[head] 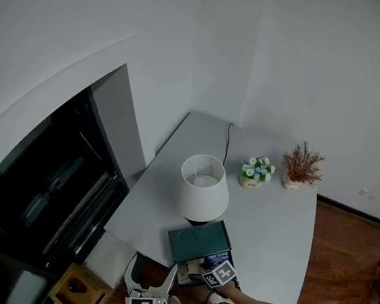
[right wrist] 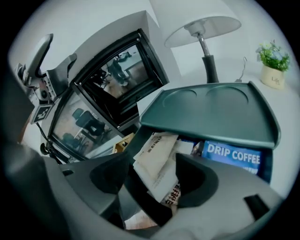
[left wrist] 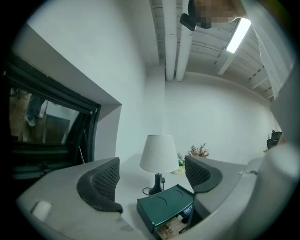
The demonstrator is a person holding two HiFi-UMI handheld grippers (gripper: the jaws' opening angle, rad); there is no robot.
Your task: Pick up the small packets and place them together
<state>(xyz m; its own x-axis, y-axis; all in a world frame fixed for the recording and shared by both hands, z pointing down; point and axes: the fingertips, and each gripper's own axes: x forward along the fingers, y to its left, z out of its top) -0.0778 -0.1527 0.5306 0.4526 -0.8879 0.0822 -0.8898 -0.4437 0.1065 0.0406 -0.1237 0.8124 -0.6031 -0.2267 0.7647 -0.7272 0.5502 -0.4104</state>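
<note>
A dark green box (head: 199,240) sits at the table's near edge, its low drawer pulled out. Inside lie several beige and white small packets (right wrist: 157,157) and a blue "DRIP COFFEE" packet (right wrist: 232,157). My right gripper (right wrist: 152,176) points down into the drawer, open, with the pale packets between its jaws. A gap shows beside the left pad. In the head view the right gripper (head: 207,274) is over the drawer front. My left gripper (left wrist: 151,180) is held level, open and empty, left of the green box (left wrist: 165,205). It shows at the bottom of the head view (head: 168,280).
A white-shaded lamp (head: 202,187) stands right behind the box, its cable (head: 227,142) running to the wall. A small flower pot (head: 255,172) and a dried reddish plant (head: 300,167) stand at the right. A dark glazed opening (head: 47,190) fills the left. A wooden box (head: 76,291) sits on the floor.
</note>
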